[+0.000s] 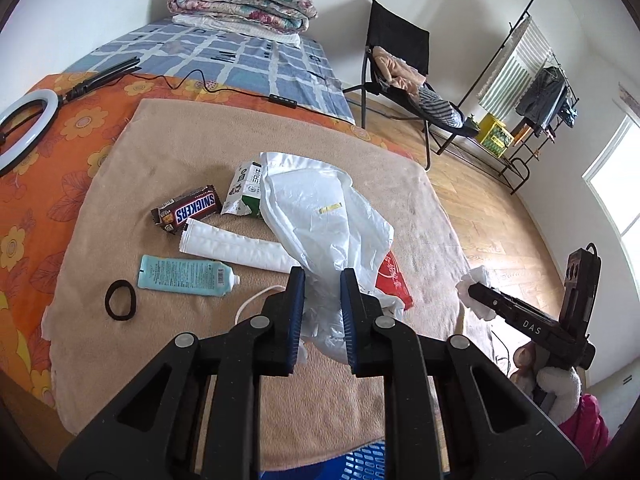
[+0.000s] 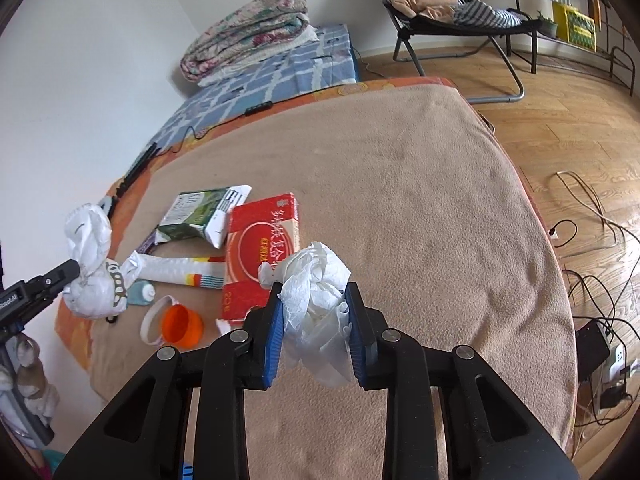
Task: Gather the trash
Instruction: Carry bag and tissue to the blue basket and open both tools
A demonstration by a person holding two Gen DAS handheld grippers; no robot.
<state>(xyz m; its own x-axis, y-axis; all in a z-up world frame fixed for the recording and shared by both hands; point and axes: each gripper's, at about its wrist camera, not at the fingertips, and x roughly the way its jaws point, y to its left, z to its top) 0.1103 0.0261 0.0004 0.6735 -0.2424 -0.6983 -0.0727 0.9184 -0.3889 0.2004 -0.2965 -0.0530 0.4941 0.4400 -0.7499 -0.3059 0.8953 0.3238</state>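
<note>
We hold the left gripper (image 1: pixel 322 296) with jaws pinching a white plastic bag (image 1: pixel 320 208), raised above the beige blanket (image 1: pixel 160 344). Our right gripper (image 2: pixel 314 312) clamps a crumpled tissue (image 2: pixel 316 292). Beyond lie a red box (image 2: pixel 260 240), a Snickers bar (image 1: pixel 188 210) and a green carton (image 2: pixel 200 212).

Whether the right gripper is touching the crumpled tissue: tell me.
Touching. The right wrist view shows the right gripper with both blue pads pressed against the crumpled tissue, which bulges out between them, lifted above the tan blanket.
</note>
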